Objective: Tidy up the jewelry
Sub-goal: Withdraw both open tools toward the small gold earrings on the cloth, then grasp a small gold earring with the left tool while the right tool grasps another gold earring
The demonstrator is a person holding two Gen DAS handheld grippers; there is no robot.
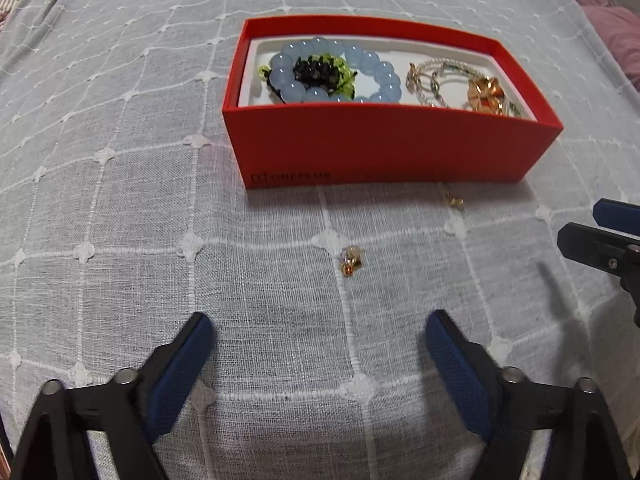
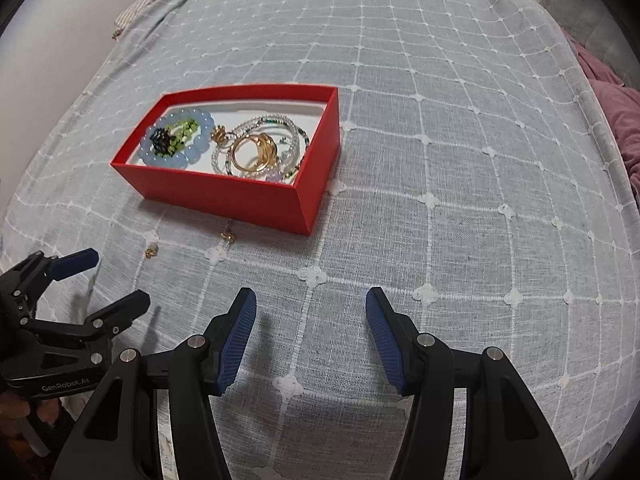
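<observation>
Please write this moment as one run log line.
left hand-held gripper open, empty | right hand-held gripper open, empty | red box holds bracelets | two small gold pieces on cloth

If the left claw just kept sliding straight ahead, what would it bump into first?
Probably the small gold earring lying on the grey checked cloth, just ahead between the open left claw's fingers. Beyond it stands the red cardboard box. Depth is hard to judge.

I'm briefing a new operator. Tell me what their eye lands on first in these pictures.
The open red box on the grey checked cloth stands out, with a blue bead bracelet at its left end and gold bangles at its right. Two small gold pieces lie on the cloth before it, near the open left gripper.
</observation>
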